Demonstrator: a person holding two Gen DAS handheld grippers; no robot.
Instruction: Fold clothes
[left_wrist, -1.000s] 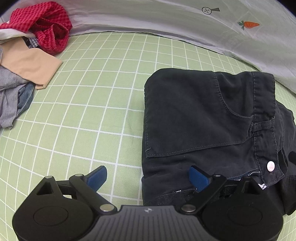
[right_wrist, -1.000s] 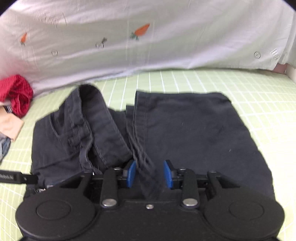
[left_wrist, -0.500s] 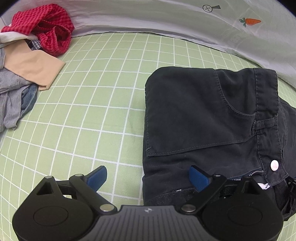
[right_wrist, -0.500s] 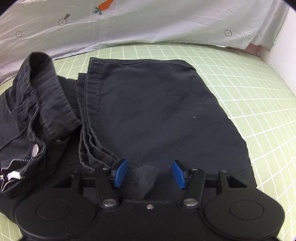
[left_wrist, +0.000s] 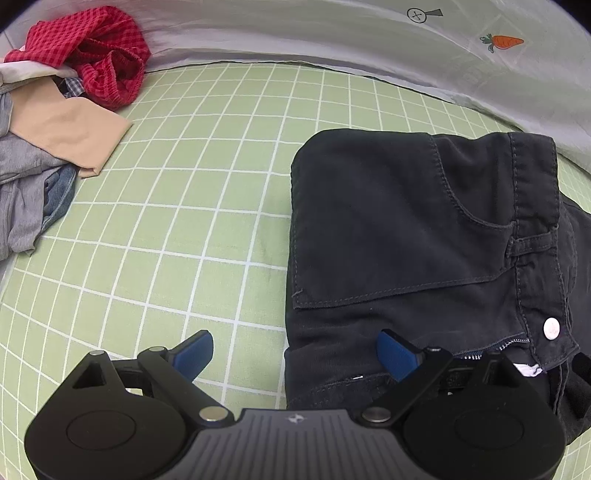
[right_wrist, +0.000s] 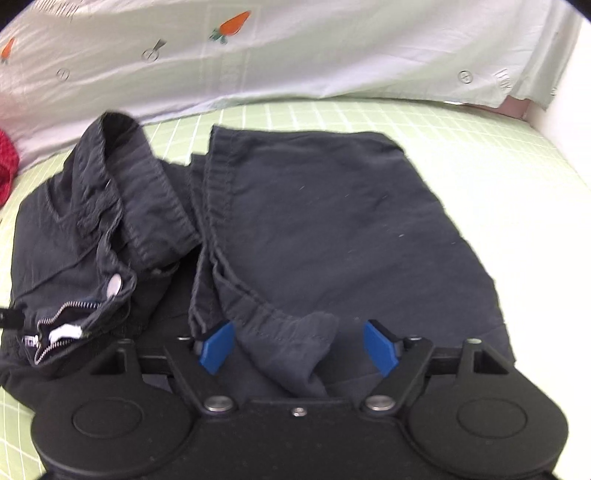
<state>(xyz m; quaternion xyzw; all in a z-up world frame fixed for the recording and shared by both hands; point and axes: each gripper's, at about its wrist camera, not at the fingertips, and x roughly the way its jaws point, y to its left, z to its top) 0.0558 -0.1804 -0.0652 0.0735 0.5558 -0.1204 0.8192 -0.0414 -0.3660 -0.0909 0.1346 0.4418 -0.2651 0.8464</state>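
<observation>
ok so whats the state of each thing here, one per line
left gripper: open, holding nothing
right gripper: open, hem fold lying loose between the fingers
black trousers: partly folded, zip undone
pile of clothes: unfolded, heaped at the far left

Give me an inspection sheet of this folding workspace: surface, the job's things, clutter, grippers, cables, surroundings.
Surface: green checked sheet, flat.
Job's things: dark trousers folded over, waistband bunched, zip open, hem corner lying between the right jaws.
Clutter: red checked garment, beige cloth, grey clothes piled far left.
Grippers: left gripper open over the trousers' edge; right gripper open.
Cables: nothing seen.
Surroundings: white carrot-print sheet behind.
</observation>
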